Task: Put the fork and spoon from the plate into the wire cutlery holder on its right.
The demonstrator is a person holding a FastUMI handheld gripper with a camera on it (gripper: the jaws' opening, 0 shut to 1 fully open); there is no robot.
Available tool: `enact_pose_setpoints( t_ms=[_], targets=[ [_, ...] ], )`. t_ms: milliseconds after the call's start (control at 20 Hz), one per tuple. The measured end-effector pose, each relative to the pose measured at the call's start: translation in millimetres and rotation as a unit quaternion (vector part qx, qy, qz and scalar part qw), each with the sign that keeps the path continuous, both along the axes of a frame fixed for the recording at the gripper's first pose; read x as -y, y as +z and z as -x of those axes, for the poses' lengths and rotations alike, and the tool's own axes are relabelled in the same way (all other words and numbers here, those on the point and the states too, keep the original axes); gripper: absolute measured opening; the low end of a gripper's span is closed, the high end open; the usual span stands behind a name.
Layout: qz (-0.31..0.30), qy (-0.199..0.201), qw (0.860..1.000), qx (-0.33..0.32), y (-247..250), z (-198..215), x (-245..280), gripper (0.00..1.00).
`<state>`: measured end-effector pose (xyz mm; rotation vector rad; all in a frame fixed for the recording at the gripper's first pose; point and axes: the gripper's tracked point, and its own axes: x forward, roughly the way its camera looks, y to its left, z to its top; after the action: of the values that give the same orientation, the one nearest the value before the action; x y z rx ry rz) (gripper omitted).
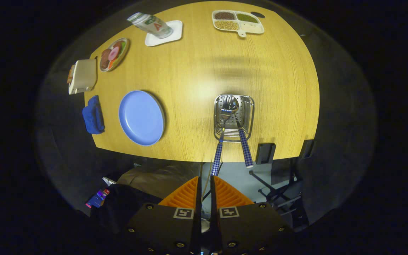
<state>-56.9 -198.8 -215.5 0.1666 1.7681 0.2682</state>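
- Gripper (206,180): fingers nearly together, gripping one checked handle's tip.
- Fork (225,117) and spoon (237,124) stand in the wire cutlery holder (234,118), at 12 o'clock.
- Blue plate (141,117) lies bare at 10 o'clock, beside a blue cloth (93,115).

Fork (219,150) and spoon (243,143) in holder (250,113), plate (141,117) left

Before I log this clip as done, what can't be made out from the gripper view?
- Fork and spoon heads: overlapping inside the wire cutlery holder, against its shiny perforated wall; which is which is unclear.
- Gripper: the fingers are nearly closed, holding nothing; whether they touch is unclear.
- Food on the far sectioned tray: too small to identify.
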Motion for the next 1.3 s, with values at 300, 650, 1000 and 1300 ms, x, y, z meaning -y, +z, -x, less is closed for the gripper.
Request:
enact_pose_setpoints(
  t_ms=[300,650,1000,1300],
  targets=[
    [0.021,0.018,0.981,0.191,17,26,-45,1.00],
    [0.057,-0.018,0.892,0.447,54,-11,-107,1.00],
    [0.090,-0.014,0.705,0.703,139,-54,-184,0.98],
    [0.044,0.039,0.674,0.737,130,-51,-251,0.98]
  ],
)
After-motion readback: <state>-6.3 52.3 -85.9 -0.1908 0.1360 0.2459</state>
